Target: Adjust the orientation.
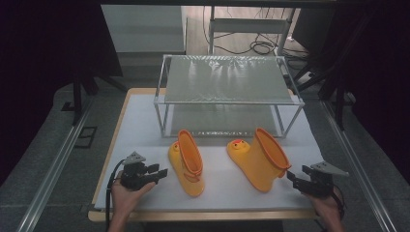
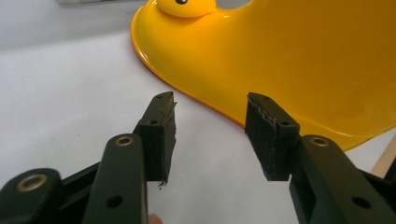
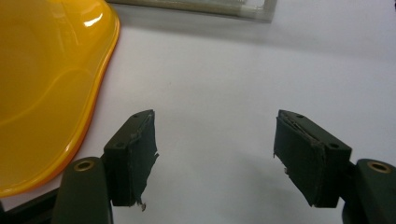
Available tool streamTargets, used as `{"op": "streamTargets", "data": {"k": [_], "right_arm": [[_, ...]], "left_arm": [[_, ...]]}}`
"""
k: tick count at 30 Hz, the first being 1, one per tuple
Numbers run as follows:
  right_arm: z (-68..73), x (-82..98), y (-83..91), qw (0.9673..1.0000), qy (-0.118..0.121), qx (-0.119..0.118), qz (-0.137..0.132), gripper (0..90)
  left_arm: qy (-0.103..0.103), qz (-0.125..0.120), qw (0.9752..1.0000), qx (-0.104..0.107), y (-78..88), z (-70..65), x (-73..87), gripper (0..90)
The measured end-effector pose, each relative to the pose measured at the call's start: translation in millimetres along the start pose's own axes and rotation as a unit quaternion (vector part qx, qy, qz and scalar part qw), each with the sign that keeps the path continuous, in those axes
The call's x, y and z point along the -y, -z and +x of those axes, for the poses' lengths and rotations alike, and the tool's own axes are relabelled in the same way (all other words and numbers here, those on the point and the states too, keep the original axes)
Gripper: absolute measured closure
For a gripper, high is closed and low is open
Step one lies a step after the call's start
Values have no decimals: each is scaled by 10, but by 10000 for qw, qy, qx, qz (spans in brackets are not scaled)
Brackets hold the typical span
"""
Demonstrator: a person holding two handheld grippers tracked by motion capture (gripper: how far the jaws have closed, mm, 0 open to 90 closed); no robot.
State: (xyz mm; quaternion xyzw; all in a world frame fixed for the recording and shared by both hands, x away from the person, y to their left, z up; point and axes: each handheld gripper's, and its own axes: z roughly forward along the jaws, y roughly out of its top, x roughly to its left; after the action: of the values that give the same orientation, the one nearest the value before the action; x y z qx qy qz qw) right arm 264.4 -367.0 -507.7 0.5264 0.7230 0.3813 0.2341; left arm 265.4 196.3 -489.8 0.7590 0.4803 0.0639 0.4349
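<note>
While both grippers wait with nothing in them, two yellow boots lie on their sides on the white table [image 1: 145,121], in front of the metal shelf [image 1: 227,79]. That shelf is the landmark here. The left boot [image 1: 187,162] lies near the shelf's left front leg. The right boot [image 1: 258,157] lies near its right front leg, and a small duck face [image 1: 237,145] on its toe points toward the shelf.

The left gripper [image 1: 157,174] sits just beside the left boot, on the side away from the other boot. Its jaws are open, and the left gripper view shows the boot's yellow side [image 2: 299,60] close ahead, not yet touched.

The right gripper [image 1: 292,176] sits right by the top rim of the right boot. Its jaws are open wide and hold nothing.

I think this is the reaching step, before any grab. Next, each gripper likely needs to slide a jaw over its boot's rim and squeeze. The boots look smooth and shiny, so a grip on the thin rim seems safer than on the round side.
</note>
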Motion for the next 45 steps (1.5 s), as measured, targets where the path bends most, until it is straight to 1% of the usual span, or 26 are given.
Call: {"op": "streamTargets", "data": {"k": [3, 4, 5, 7, 8, 9, 11, 13, 15, 18, 22, 24, 27, 29, 30, 31, 33, 35, 36, 40, 41, 45], "right_arm": [[-35, 3, 9, 9999, -113, 26, -30, 303], [-45, 6, 11, 9999, -125, -3, -17, 311], [-51, 10, 11, 9999, -141, -29, -12, 321], [-52, 18, 4, 9999, -148, -7, 2, 327], [-53, 21, -1, 9999, -126, 5, 23, 332], [-52, 24, -6, 9999, -101, 2, 37, 336], [-45, 32, -19, 10000, -36, 18, 41, 341], [-38, 38, -34, 10000, -32, 21, 69, 342], [-29, 46, -51, 9999, -24, 20, 112, 344], [-11, 58, -76, 9998, 9, 12, 178, 348], [-5, 65, -90, 9997, 64, 10, 218, 349], [-10, 69, -92, 9998, 28, 23, 213, 352], [-25, 70, -78, 9998, -40, 45, 184, 356], [-34, 65, -66, 9999, -92, 57, 129, 358], [-36, 63, -64, 9999, -99, 58, 122, 359], [-38, 61, -63, 9998, -116, 71, 111, 360], [-42, 64, -62, 9998, -125, 89, 116, 361], [-43, 68, -63, 9998, -124, 99, 123, 363], [-39, 70, -66, 9998, -137, 107, 124, 363], [-29, 67, -68, 9998, -120, 101, 137, 364], [-25, 66, -69, 9998, -123, 105, 142, 364], [-17, 68, -76, 9998, -112, 99, 165, 364]], "left_arm": [[12, -33, 10000, 4, 13, -10, 0, 518], [-6, -40, 10000, 5, 16, -12, 0, 520], [-9, -39, 10000, 10, 16, -18, 1, 525], [-49, -62, 10000, -1, 20, -26, 1, 553], [-55, -67, 10000, 10, 22, -34, 2, 588], [-85, -75, 9999, 4, 26, -40, 3, 639], [-75, -71, 9999, 3, 27, -52, 2, 736], [-54, -42, 10000, 64, 20, -63, 2, 804], [-84, 0, 9999, 89, 8, -81, 1, 850], [-116, 44, 9999, 120, -16, -105, 0, 883], [-149, 71, 9997, 156, -35, -148, -5, 897], [-165, 71, 9996, 214, -28, -178, -5, 898], [-191, 96, 9993, 315, -19, -245, 28, 899], [-215, 122, 9992, 325, -28, -326, 75, 899], [-244, 127, 9990, 354, -33, -364, 98, 899], [-338, 151, 9987, 361, -39, -415, 132, 899], [-378, 153, 9984, 382, -56, -513, 197, 899], [-490, 159, 9978, 421, -90, -630, 242, 899], [-488, 158, 9977, 454, -102, -665, 249, 899], [-661, 248, 9959, 566, -169, -814, 277, 899], [-713, 271, 9954, 573, -199, -858, 290, 900], [-789, 282, 9948, 582, -284, -972, 318, 900]]}}
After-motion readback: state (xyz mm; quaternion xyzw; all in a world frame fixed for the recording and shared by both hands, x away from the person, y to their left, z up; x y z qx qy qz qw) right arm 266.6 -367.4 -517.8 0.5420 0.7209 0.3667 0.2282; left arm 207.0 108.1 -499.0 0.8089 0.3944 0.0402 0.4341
